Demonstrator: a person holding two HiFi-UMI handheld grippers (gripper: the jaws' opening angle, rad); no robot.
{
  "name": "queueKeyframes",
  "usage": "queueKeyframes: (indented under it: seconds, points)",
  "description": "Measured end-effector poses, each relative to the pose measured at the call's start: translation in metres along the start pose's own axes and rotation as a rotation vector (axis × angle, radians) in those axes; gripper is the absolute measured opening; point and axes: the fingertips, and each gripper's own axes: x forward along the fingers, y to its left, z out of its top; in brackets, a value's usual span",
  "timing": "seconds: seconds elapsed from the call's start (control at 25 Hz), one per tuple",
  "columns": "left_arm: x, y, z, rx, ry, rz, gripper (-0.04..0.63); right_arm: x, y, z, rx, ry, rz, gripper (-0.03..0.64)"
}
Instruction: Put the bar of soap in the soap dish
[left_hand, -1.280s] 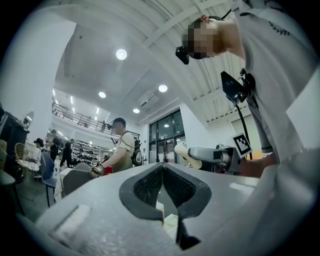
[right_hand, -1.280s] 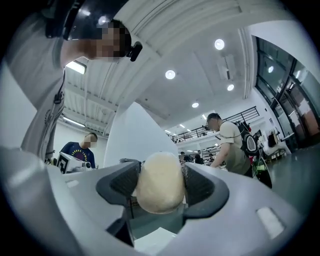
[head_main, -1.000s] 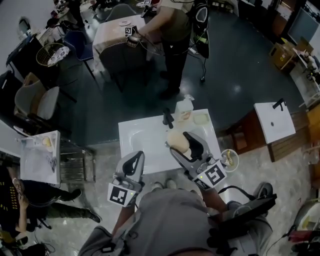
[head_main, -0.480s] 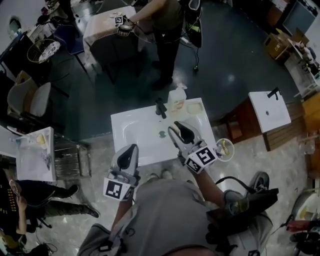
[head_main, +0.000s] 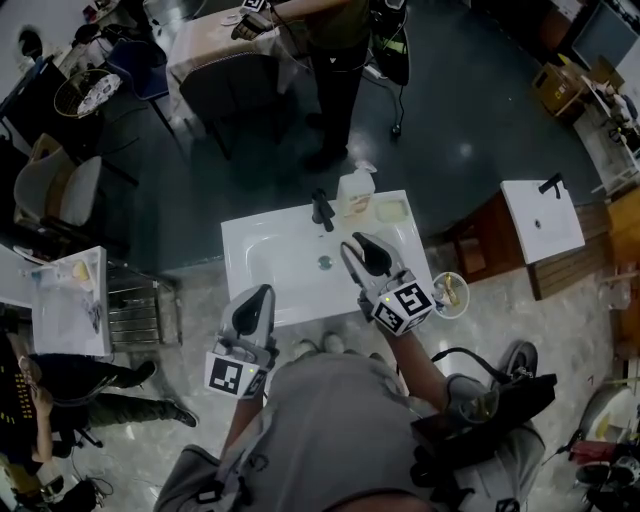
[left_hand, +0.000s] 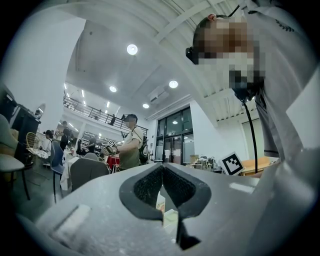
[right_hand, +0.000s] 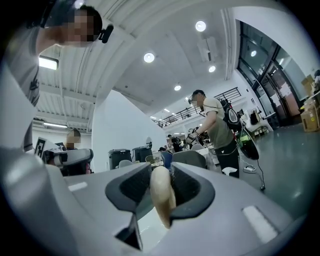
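- right hand-held gripper (right_hand: 161, 175) has just been closing, now pinching the soap (right_hand: 162, 200) edge-on, over the sink's (head_main: 270, 262) right half
- left hand-held gripper (left_hand: 161, 175) is pressed together, nothing in it, by the sink's front edge
- dish (head_main: 392, 210) sits at the sink's back right corner

The oval bar of soap (right_hand: 161, 195) is pale cream. The right hand-held gripper (head_main: 362, 248) is light grey with black textured pads (right_hand: 186, 186). The left hand-held gripper (head_main: 260, 297) has the same grey and black. Each carries black-and-white square markers (head_main: 404, 303). The glossy ceramic sink (head_main: 265, 262) is white and its tap (head_main: 321, 209) is black. At the sink's far right corner, the small rectangular soap dish (head_main: 391, 210) is pale yellowish-green and the pump bottle (head_main: 352, 190) is whitish.
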Motion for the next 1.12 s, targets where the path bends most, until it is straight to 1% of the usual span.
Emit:
queueKeyframes:
  seconds: [0.2, 0.32, 0.48, 0.6, 0.8, 1.12]
  points:
    - [-0.001, 0.001, 0.001, 0.002, -0.008, 0.002, -0.008, 0.003, 0.001, 0.0, -0.005, 0.004, 0.006, 0.124]
    - [0.001, -0.001, 0.004, 0.002, -0.034, -0.006, -0.008, 0.003, 0.0, 0.0, -0.006, 0.005, 0.007, 0.124]
    - [0.001, 0.0, -0.003, 0.0, 0.0, 0.007, -0.008, 0.0, -0.006, 0.001, -0.004, 0.011, -0.005, 0.124]
    - [0.003, -0.004, -0.004, -0.011, -0.005, -0.01, -0.008, -0.005, -0.017, -0.001, 0.014, 0.011, -0.034, 0.124]
    - [0.006, -0.008, -0.01, -0.029, 0.005, -0.022, -0.008, -0.012, -0.058, -0.005, 0.058, 0.013, -0.12, 0.124]
    - [0.01, -0.013, -0.023, -0.04, 0.018, -0.033, -0.008, -0.017, -0.147, -0.012, 0.112, -0.005, -0.265, 0.124]
